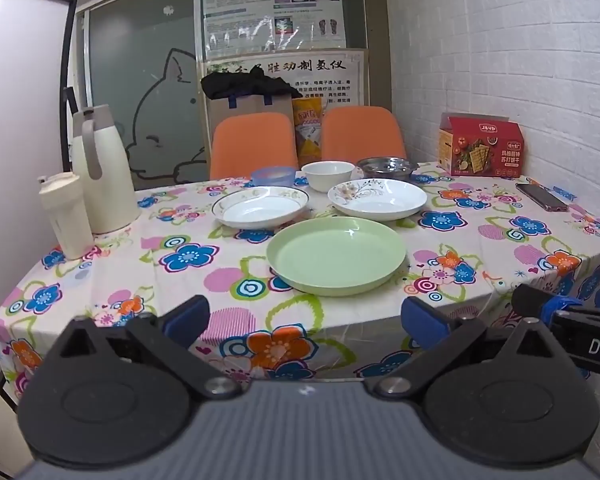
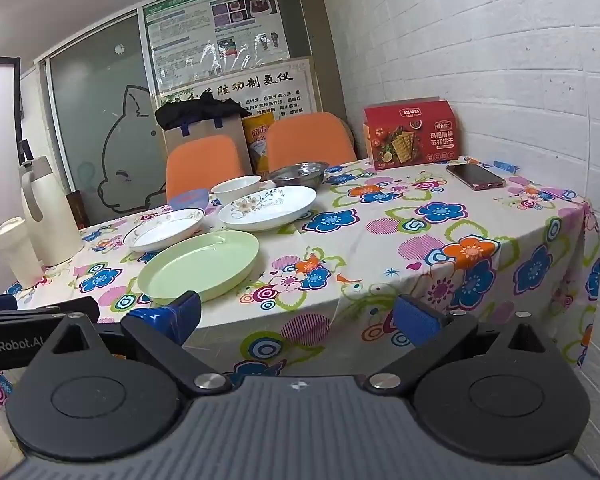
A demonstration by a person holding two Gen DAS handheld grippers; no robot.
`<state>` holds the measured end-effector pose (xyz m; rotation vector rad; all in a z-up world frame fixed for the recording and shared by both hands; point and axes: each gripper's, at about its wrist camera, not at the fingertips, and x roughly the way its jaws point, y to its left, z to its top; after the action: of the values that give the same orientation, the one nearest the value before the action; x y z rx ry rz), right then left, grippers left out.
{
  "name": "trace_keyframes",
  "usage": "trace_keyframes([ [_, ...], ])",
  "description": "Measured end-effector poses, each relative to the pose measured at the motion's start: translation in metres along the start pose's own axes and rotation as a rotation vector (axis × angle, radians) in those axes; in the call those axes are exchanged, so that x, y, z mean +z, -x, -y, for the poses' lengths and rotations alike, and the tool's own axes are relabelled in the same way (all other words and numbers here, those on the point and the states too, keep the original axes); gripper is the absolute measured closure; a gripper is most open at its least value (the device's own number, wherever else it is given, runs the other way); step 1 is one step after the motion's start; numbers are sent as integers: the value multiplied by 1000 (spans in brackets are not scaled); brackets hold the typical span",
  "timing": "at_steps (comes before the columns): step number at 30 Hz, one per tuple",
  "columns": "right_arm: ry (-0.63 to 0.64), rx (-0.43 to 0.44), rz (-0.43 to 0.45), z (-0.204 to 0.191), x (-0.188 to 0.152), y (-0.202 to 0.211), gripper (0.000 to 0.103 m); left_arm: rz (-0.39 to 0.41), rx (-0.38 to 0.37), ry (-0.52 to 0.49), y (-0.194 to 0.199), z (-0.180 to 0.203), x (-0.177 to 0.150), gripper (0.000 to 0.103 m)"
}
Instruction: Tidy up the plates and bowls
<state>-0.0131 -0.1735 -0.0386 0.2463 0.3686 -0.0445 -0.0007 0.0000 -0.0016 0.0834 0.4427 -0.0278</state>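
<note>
Left wrist view looks across a table [image 1: 100, 280] covered in a bright floral cloth, with the left gripper [image 1: 304, 316] held off the near edge, its blue-padded fingers spread wide and holding nothing. A pale green plate [image 1: 336, 254] lies closest, near the table's front. Behind it sit two white plates side by side: a gold-rimmed plate [image 1: 260, 206] on the left and a flower-printed plate [image 1: 378, 198] on the right, neither touching the green one. Farther back stand three bowls in a row: a blue bowl [image 1: 273, 176], a white bowl [image 1: 327, 174] and a steel bowl [image 1: 388, 167]. At the left edge stand a cream thermos jug [image 1: 100, 168] and a smaller cream bottle [image 1: 66, 216]. A red cracker box [image 1: 480, 144] and a phone [image 1: 542, 197] rest at the far right, by a white brick wall. Two orange chairs [image 1: 252, 144] stand behind the table. Right wrist view shows the right gripper [image 2: 296, 316] also off the near edge, beside the left one, its fingers likewise wide apart and empty, with the green plate just ahead to its left.
</note>
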Motion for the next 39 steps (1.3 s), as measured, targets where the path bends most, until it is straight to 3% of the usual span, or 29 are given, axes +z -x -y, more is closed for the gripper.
trace_keyframes([
  [39, 0, 6, -13, -1, -4, -3, 13, 2, -7, 3, 3, 0, -1, 2],
])
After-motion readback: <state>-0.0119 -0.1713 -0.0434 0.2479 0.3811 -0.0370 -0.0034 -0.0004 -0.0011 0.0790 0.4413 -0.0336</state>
